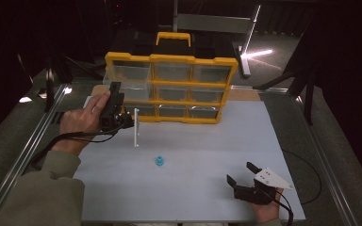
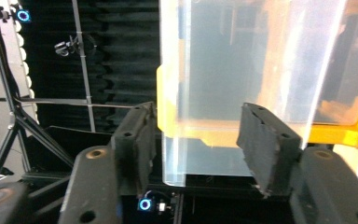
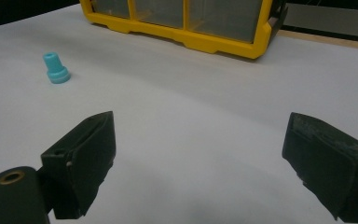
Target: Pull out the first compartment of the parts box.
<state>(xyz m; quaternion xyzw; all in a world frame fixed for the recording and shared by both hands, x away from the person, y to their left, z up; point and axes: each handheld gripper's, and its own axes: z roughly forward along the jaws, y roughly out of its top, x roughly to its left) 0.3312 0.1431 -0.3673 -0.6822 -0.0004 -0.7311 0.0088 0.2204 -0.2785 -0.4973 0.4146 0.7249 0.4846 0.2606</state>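
Observation:
A yellow organiser (image 1: 169, 59) with clear drawers stands upright at the back of the white table (image 1: 193, 141). My left gripper (image 1: 128, 118) sits at its lower left corner. In the left gripper view the jaws close on either side of a clear drawer (image 2: 223, 60), with the yellow frame (image 2: 168, 112) behind it. A bright edge of the drawer (image 1: 135, 129) reaches toward me. A small blue plug (image 1: 159, 161) stands alone mid-table, also seen as the blue plug (image 3: 56, 69). My right gripper (image 1: 239, 172) rests near the front right, open and holding nothing (image 3: 200, 135).
A person's left hand (image 1: 80, 120) and olive sleeve (image 1: 33, 193) come in from the lower left. Cables trail from both grippers. Metal rails (image 1: 23, 155) run along the table's sides. Dark curtains and stands surround the table.

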